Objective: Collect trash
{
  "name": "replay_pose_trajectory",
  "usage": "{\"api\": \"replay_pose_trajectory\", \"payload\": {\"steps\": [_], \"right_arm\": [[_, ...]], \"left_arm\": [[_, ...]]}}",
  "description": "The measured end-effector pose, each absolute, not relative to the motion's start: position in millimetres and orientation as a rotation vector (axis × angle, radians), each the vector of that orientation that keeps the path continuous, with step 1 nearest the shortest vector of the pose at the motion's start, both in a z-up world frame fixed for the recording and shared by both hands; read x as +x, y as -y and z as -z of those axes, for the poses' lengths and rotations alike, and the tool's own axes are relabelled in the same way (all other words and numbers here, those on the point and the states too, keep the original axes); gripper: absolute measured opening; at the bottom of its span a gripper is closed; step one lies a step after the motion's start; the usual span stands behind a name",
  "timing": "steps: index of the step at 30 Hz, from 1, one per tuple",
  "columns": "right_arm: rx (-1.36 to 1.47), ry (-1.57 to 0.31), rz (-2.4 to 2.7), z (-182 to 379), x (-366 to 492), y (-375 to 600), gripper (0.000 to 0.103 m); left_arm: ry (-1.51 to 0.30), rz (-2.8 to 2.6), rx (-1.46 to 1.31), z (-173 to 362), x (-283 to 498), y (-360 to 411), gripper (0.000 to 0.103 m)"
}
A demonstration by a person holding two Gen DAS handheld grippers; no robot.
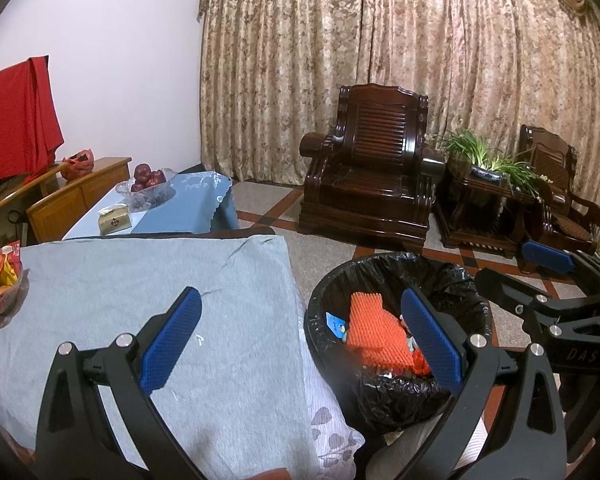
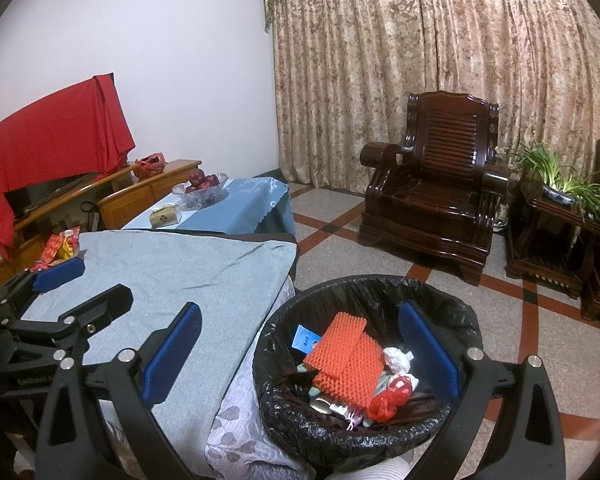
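Blue-padded and spread wide, the left gripper [image 1: 300,340] carries nothing, and the right gripper [image 2: 300,352] likewise hangs apart and empty at lower centre, over the bin's near edge. Below sits the black-lined trash bin [image 2: 464,320], holding orange foam netting [image 2: 348,364] and wrappers. Grey cloth [image 2: 172,276] at left looks cleared, apart from a snack bowl [image 1: 0,284] at far left, likely meant to stay.
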State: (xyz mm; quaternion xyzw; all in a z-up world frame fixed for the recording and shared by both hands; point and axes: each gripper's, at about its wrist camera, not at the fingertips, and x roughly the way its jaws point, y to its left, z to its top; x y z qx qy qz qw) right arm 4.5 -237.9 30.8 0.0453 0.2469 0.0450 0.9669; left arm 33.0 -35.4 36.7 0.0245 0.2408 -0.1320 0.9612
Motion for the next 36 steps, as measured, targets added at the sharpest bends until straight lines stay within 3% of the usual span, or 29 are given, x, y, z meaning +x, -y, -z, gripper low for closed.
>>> {"api": "replay_pose_trajectory", "payload": {"steps": [36], "right_arm": [[0.085,-0.517,-0.101,-21.5,13.6,239.7,0.097]], "left_arm": [[-0.510,0.263,0.046,-18.1,36.4,29.2,0.097]]}}
